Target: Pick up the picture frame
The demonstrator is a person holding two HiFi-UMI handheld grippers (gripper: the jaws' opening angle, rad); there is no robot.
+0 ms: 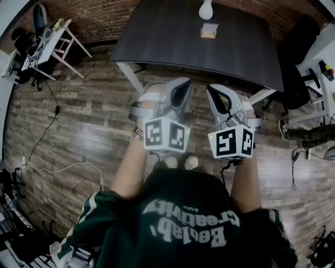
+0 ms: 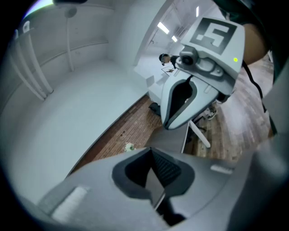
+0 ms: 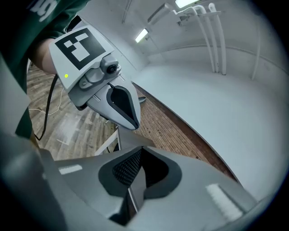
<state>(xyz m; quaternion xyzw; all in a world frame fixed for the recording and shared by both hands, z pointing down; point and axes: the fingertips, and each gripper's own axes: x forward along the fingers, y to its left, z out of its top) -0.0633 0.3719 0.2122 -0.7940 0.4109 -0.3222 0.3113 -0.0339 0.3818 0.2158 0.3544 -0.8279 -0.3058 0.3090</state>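
The picture frame [image 1: 209, 31], small and light wood, lies near the far edge of a dark table [image 1: 172, 44], beside a white vase [image 1: 205, 9]. My two grippers are held up side by side above the wooden floor, short of the table's near edge. The left gripper [image 1: 184, 82] is shut and holds nothing; its pressed-together jaws show in the left gripper view [image 2: 151, 153]. The right gripper [image 1: 211, 89] is shut and empty too [image 3: 141, 152]. Each gripper view shows the other gripper [image 2: 180, 101] [image 3: 118, 101] close alongside. The frame does not appear in either gripper view.
A brick wall runs behind the table. A white side table [image 1: 49, 42] with clutter stands at the far left, and a black office chair [image 1: 294, 63] and a white desk [image 1: 323, 68] at the right. Cables [image 1: 52, 167] trail over the floor at the left.
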